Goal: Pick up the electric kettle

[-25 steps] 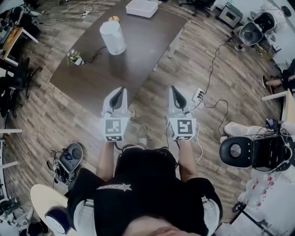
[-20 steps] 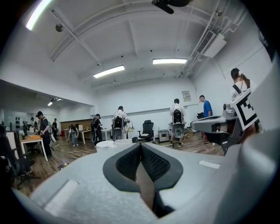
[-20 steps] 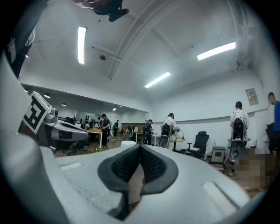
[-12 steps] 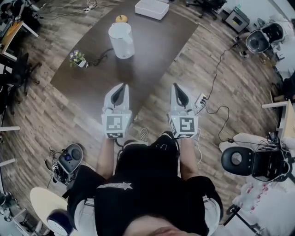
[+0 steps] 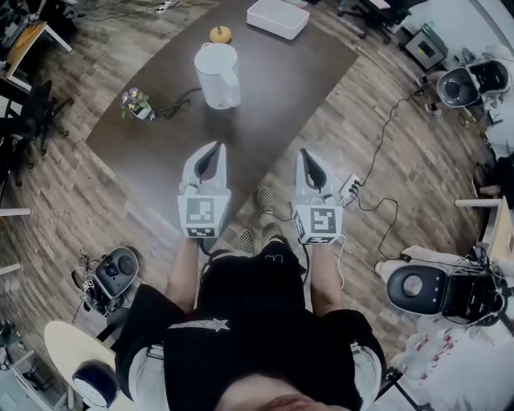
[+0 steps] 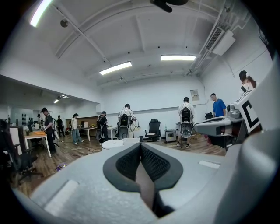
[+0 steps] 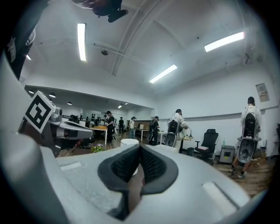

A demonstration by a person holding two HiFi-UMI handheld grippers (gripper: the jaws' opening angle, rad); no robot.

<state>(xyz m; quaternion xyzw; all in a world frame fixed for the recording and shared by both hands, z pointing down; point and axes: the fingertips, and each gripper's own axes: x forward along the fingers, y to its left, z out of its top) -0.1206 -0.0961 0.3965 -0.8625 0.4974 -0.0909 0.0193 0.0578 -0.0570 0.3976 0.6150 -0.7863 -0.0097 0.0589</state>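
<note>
The white electric kettle (image 5: 218, 75) stands upright on the dark brown table (image 5: 265, 88), toward its far side. My left gripper (image 5: 210, 149) hovers over the table's near edge, shut and empty, well short of the kettle. Beside it, my right gripper (image 5: 307, 154) is also shut and empty, just over the table's near right edge. In the left gripper view the kettle's lid (image 6: 113, 143) peeks over the closed left gripper (image 6: 140, 147). In the right gripper view the kettle (image 7: 129, 142) shows just left of the closed right gripper (image 7: 140, 148).
A white box (image 5: 278, 18) and a small orange object (image 5: 220, 34) lie beyond the kettle. A little flower pot (image 5: 135, 100) sits at the table's left, with a black cable (image 5: 178, 100) running to the kettle. A power strip (image 5: 348, 187) and cords lie on the floor at right.
The person has stepped toward the table: kettle and table have slid nearer in the head view, and both grippers now reach the table's near edge. Both stay shut.
</note>
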